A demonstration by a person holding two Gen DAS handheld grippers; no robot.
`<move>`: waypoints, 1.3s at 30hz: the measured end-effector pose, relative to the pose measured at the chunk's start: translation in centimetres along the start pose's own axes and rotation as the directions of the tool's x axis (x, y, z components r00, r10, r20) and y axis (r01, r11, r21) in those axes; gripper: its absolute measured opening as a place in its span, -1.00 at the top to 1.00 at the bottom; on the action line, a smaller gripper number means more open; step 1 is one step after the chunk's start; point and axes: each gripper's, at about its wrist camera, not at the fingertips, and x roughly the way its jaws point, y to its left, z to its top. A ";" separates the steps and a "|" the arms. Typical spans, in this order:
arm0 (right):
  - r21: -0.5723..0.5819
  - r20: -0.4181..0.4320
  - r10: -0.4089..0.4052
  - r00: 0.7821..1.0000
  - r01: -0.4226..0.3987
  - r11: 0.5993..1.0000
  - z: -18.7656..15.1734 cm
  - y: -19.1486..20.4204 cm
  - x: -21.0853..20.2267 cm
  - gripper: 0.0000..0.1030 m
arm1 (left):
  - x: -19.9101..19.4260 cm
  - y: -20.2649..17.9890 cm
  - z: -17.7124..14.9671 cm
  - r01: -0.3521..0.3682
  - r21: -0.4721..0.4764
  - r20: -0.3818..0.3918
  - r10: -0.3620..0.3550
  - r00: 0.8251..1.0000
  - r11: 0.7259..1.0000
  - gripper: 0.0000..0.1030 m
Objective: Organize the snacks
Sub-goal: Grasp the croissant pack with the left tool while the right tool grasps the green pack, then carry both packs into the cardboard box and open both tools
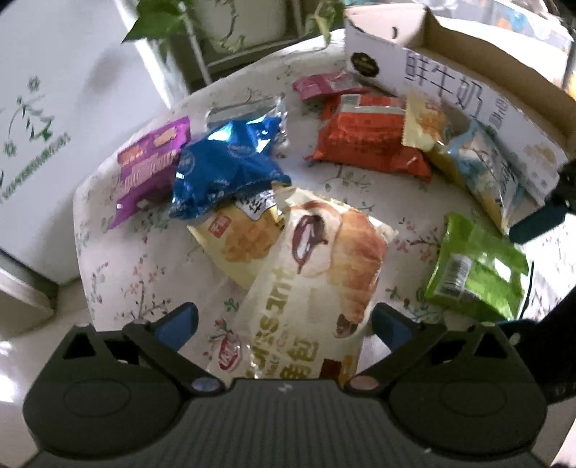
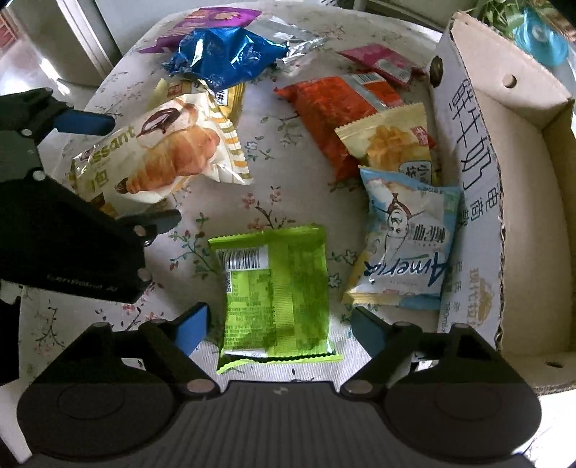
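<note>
On the floral tablecloth [image 2: 273, 201] lie 9 snack packets beside 1 cardboard box [image 2: 532, 151]. The left gripper [image 1: 284, 324] is spread around the croissant packet [image 1: 316, 273] without pinching it. The right gripper [image 2: 279, 324] likewise straddles the green packet [image 2: 277, 291], its blue fingers [image 2: 192, 327] wide apart.

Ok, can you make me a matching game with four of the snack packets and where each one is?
Things:
1. green packet
2. croissant packet
3. blue foil packet
4. light blue packet

Places:
A. lying against the side of the cardboard box
B. between the fingers of the left tool
C. at the far side of the table, partly on top of a purple packet
D. between the fingers of the right tool, barcode side up

Pairs: 1-D, 2-B, 3-C, 4-A
</note>
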 end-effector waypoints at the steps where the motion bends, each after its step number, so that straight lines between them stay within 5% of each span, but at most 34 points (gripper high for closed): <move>1: 0.002 0.002 -0.002 1.000 0.002 1.000 0.0 -0.1 0.0 -0.75 | 0.1 0.2 -0.1 0.007 -0.023 -0.005 -0.007 1.000 1.000 -1.00; 7: 0.013 0.011 -0.011 1.000 0.011 1.000 0.2 0.5 0.0 -0.73 | 0.7 1.8 -0.3 0.062 -0.158 -0.045 -0.070 0.997 0.986 -1.00; 14: 0.004 0.033 -0.015 0.999 0.015 1.000 0.4 0.4 -0.5 -0.51 | 0.2 0.9 -0.3 0.029 -0.115 -0.027 -0.033 0.999 0.993 -0.98; 19: -0.013 0.055 0.000 0.998 0.001 1.000 0.3 0.3 -1.2 -0.16 | -0.9 0.1 -0.2 0.078 -0.102 -0.007 -0.079 0.997 0.992 -0.38; 25: -0.017 0.082 0.034 0.996 -0.032 0.999 0.2 0.0 -2.1 -0.13 | -1.9 -0.3 -0.7 0.066 -0.104 0.009 -0.065 0.998 0.992 -0.25; 39: 0.042 0.215 0.109 0.971 -0.121 0.992 1.0 -1.3 -5.6 -0.13 | -6.2 3.2 -1.1 0.050 -0.296 0.132 -0.011 0.991 0.954 -0.25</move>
